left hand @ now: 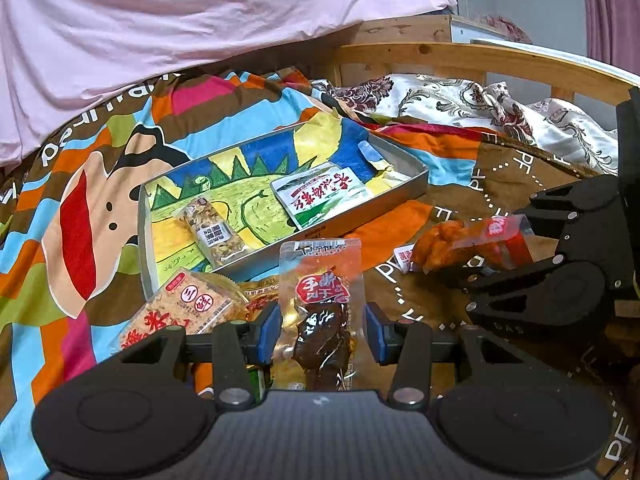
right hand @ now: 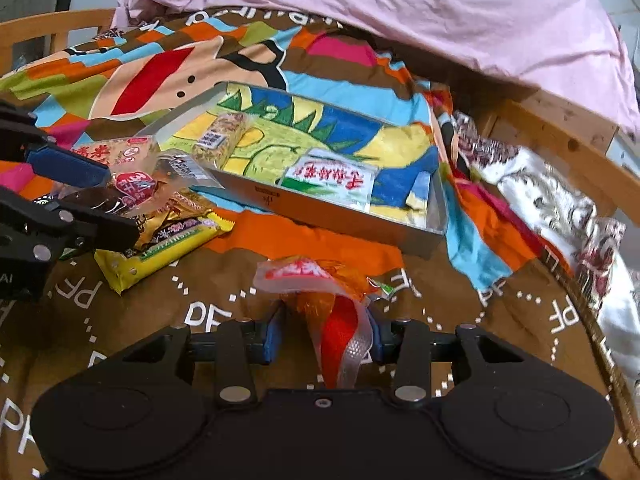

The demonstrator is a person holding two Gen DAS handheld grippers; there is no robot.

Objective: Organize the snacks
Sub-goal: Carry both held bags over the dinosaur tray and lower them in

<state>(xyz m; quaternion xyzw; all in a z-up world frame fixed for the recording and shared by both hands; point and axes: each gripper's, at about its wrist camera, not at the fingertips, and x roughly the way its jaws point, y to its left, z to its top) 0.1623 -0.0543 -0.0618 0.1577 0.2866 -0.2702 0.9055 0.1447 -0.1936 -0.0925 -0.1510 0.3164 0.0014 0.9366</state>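
We find both grippers clamped on snack packets above a bed spread with a colourful blanket.

The left gripper holds a clear packet of dark meat, the blue pads pressing its two sides; the packet stands upright between them, red label uppermost. In the right wrist view the same gripper enters from the left edge with this packet in its grip.

The right gripper is closed on an orange packet, which it grips by the red and clear end while the printed end projects forward. From the left wrist view the right gripper appears at the right edge, the orange packet pointing leftward and clear of the blanket.

A metal tray, lined with a painted dinosaur sheet, lies on the blanket beyond both grippers. It contains a nut bar at one end and a green-and-white sachet toward the other, the two well apart.

Outside the tray, near its nearer corner, we note a rice-cracker pack and a yellow bar lying among other wrappers. A pink sheet hangs behind.
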